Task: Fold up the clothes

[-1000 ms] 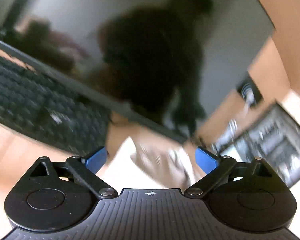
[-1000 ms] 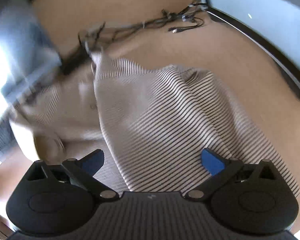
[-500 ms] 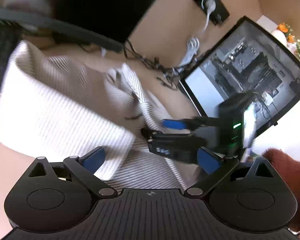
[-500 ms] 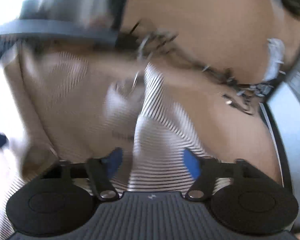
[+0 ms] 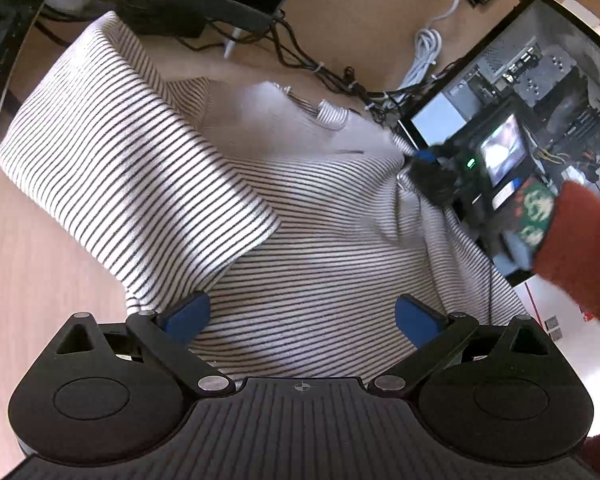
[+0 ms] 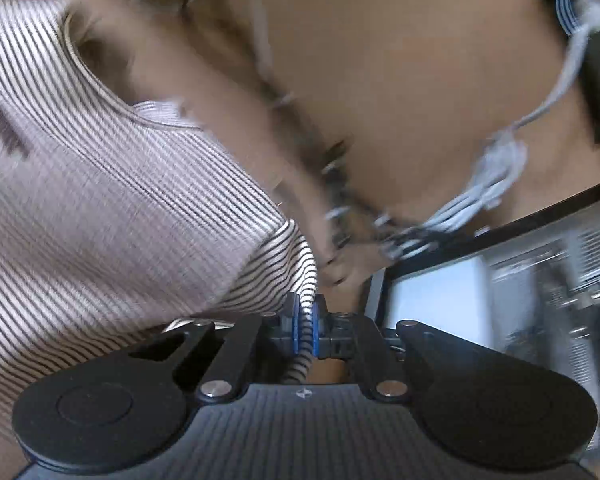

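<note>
Shirt [image 5: 300, 216] on desk [image 5: 32, 280]; cables [image 5: 312, 64] behind, computer case [image 5: 540, 92] right.

The right gripper [image 6: 306, 326] pinches a fold of the striped shirt [image 6: 100, 208] between its blue pads [image 6: 296, 328]. The shirt spreads to the left over the wooden desk [image 6: 400, 60]. Blurred cables [image 6: 480, 196] lie ahead, a computer case [image 6: 500, 292] to the right.
</note>
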Tool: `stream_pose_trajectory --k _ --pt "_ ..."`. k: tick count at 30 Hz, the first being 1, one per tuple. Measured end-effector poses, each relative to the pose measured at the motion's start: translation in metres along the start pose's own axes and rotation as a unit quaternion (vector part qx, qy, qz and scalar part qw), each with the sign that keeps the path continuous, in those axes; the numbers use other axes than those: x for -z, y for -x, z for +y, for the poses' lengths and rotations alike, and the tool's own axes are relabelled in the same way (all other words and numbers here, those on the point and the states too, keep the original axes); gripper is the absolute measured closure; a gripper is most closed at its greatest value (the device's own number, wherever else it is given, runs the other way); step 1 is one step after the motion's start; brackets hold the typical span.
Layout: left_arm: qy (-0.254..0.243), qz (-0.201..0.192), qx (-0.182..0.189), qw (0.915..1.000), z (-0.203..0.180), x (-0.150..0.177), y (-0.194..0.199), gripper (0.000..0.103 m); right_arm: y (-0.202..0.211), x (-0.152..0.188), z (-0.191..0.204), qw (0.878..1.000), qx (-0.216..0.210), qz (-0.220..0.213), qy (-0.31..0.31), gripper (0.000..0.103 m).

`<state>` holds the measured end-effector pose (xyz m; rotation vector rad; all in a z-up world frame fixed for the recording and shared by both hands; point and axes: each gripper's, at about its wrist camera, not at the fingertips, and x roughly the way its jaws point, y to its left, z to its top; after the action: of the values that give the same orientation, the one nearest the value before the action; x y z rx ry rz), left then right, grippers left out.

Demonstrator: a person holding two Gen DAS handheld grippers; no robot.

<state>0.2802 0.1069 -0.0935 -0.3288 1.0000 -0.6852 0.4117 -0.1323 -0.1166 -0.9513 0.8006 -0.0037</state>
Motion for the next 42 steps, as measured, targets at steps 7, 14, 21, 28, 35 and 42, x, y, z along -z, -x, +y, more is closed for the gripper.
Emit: stream_pose_trajectory --k 7,14,21,28,35,42 --pt "-0.045 -0.034 -0.047 0.9973 -0.005 -0.017 0.045 0.001 0.052 0.022 -0.035 0.985 -0.047 -0.053 -0.156 0.058" --pt "-0.105 -0.079 -0.127 0.9831 0.003 -0.034 0.076 0.000 0.167 0.091 -0.061 0.912 -0.144 -0.054 -0.380 0.042" --pt "-0.064 -0.068 -0.083 0.9922 0.015 -0.037 0.082 0.000 0.219 0.180 -0.023 0.849 -0.150 0.007 -0.507 0.028" --pt "-0.080 -0.063 -0.061 0.9929 0.007 -0.040 0.092 0.000 0.193 0.221 0.022 0.730 -0.182 0.058 -0.657 0.062" --pt "-0.048 -0.068 -0.082 0.9931 0.020 -0.035 0.104 0.000 0.221 0.138 -0.050 0.821 -0.142 -0.073 -0.548 0.096" --pt "-0.007 -0.098 -0.099 0.9902 0.029 -0.026 0.122 0.000 0.249 0.060 -0.170 0.829 -0.106 -0.232 -0.498 0.096"
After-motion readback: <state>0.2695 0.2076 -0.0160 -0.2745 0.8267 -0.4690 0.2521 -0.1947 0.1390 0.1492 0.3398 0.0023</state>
